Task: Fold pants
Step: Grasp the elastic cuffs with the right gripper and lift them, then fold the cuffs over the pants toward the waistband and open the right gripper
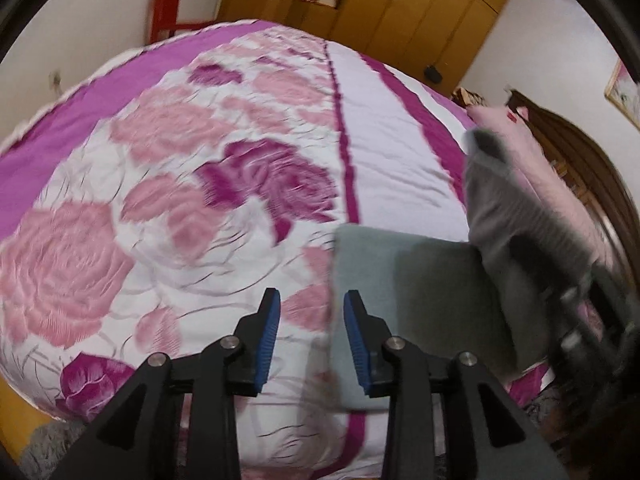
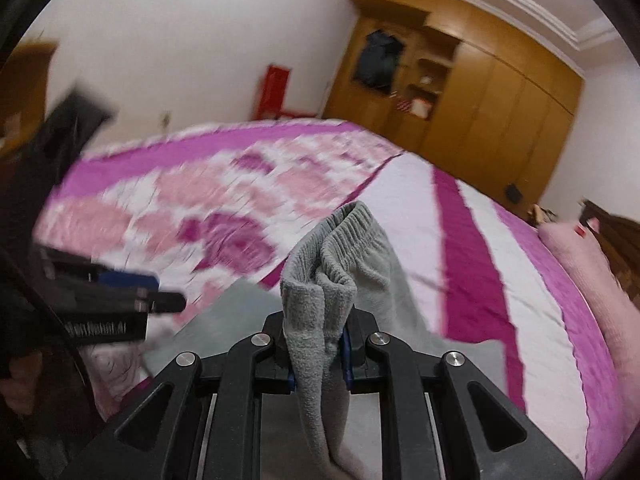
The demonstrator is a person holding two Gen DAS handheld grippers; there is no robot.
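Note:
Grey fleece pants (image 1: 424, 292) lie on the pink floral bedspread (image 1: 200, 152) at the near right, partly lifted. My right gripper (image 2: 318, 344) is shut on the bunched elastic waistband (image 2: 344, 236) and holds it above the bed; in the left wrist view it shows blurred at the right edge (image 1: 576, 300) with cloth hanging from it. My left gripper (image 1: 310, 340) is open and empty, just left of the pants' edge, above the bedspread. It also shows at the left of the right wrist view (image 2: 160, 292).
A wooden wardrobe (image 2: 480, 112) stands behind the bed. A red chair (image 2: 276, 92) is at the far wall. A pink pillow (image 2: 592, 264) and dark wooden headboard (image 1: 580, 152) are at the right. The near bed edge (image 1: 352, 440) is below the grippers.

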